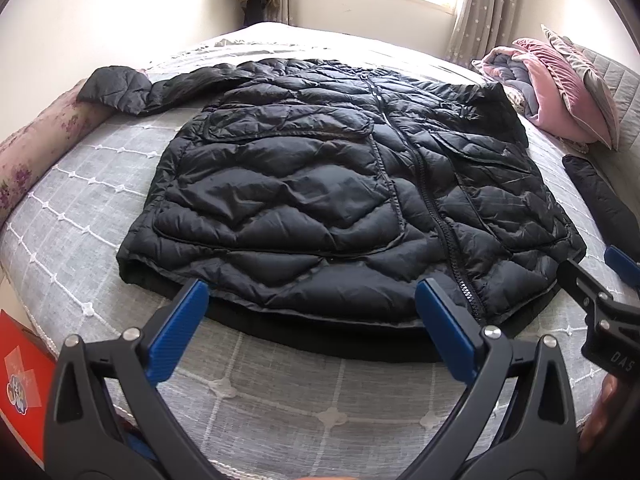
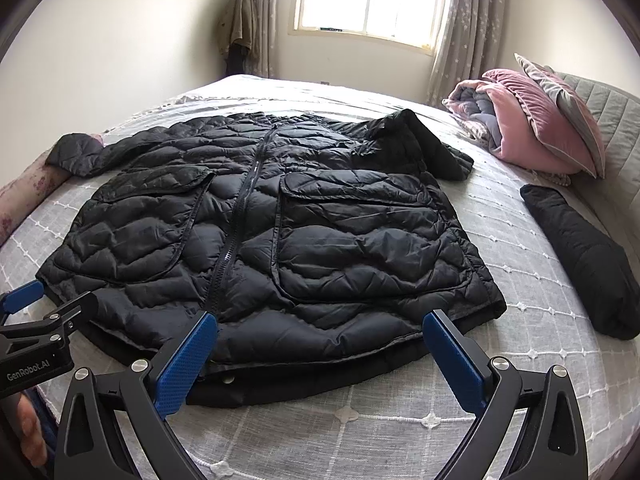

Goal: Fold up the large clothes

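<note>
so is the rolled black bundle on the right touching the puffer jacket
Apart. The right wrist view shows it plainly: a strip of grey bedspread separates the rolled black bundle from the black puffer jacket along the jacket's right edge.

A grey checked bed [image 2: 400, 432] carries a pink quilt [image 2: 516, 120] and a grey pillow [image 2: 568, 108] at its right side, a floral bolster [image 1: 36, 140] along its left edge, beneath a bright window [image 2: 364, 0], curtains [image 2: 464, 20], and a hanging coat [image 2: 242, 24].
</note>
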`<act>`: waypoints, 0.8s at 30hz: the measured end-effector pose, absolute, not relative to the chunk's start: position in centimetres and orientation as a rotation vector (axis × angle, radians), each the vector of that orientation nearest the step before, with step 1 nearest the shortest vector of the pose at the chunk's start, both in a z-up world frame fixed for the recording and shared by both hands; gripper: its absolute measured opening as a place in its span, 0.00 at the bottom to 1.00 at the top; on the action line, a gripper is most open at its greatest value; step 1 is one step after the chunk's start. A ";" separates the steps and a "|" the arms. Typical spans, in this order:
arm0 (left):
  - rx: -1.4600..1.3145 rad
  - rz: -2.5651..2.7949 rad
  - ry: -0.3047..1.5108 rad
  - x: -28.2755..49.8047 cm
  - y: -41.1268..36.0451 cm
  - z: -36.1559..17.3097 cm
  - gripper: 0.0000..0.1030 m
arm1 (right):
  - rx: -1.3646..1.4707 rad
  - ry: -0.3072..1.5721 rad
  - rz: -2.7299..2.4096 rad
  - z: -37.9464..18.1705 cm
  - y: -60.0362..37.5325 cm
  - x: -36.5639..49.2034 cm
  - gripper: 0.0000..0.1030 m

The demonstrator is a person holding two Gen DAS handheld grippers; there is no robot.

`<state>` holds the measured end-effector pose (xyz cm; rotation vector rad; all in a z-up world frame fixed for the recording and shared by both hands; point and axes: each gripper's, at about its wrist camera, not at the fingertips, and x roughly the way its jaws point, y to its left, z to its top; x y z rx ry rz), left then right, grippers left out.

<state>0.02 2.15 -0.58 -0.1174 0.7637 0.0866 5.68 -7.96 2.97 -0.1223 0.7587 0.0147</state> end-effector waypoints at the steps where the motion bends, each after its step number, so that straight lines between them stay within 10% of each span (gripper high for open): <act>1: -0.121 0.087 0.766 0.0 2.3 -0.6 1.00 | -0.119 0.758 0.015 3.0 -8.0 5.7 1.00; 24: -0.406 0.321 0.878 0.8 16.6 -3.4 1.00 | 0.350 0.978 -0.145 0.6 -23.6 12.7 1.00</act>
